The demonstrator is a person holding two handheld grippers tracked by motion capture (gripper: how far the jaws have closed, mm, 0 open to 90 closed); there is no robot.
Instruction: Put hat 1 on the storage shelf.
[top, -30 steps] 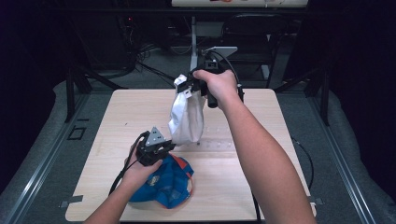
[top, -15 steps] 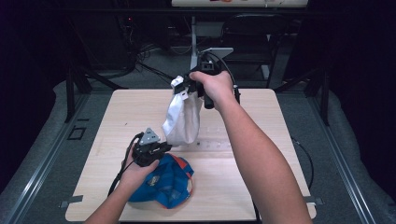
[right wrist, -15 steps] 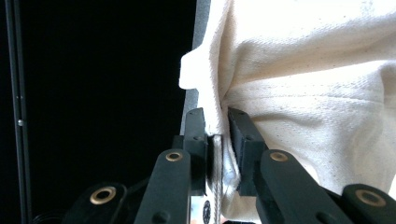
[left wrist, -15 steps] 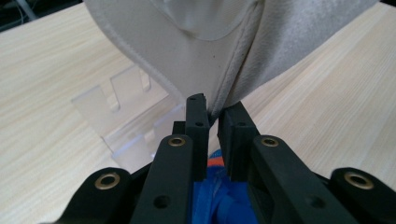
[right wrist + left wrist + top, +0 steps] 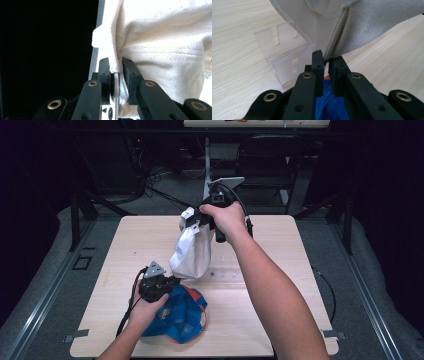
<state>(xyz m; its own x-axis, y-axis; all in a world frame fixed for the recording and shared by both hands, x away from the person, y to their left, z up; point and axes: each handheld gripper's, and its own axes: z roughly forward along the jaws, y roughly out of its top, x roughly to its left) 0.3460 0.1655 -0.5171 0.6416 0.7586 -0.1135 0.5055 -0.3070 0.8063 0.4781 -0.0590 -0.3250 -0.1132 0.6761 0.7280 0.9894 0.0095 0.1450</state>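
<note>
— Cloth first: where is it?

— White cloth bag point(image 5: 192, 252) hangs over the middle of the table point(image 5: 280, 320), its top lifted toward the far edge and its bottom corner low, just above the wood. I have the right gripper point(image 5: 197, 224) clamped on the top hem; in the right gripper view the jaws pinch a fold of that bag point(image 5: 160, 45) between them, with a thin cord running down through the gap.

— And your other hand?

— The left gripper point(image 5: 172, 281) sits at the bag's lowest corner, nearer the near edge. In the left gripper view the jaws stand drawn together on the tip of the bag point(image 5: 352, 32), right where its seam comes to a point (the gap between the pads is very narrow).

— What lies around it?

— A blue and orange cloth point(image 5: 182, 317) is bunched on the table near the near edge, under my left hand point(image 5: 147, 307). Its blue point(image 5: 329, 110) shows low between the jaws in the left gripper view. A clear plastic stand point(image 5: 284, 56) with slots in it rests on the wood just beside the bag's corner, on the side toward the far edge.

— Your right arm?

— It reaches across from the near right corner to the bag's top.
</note>
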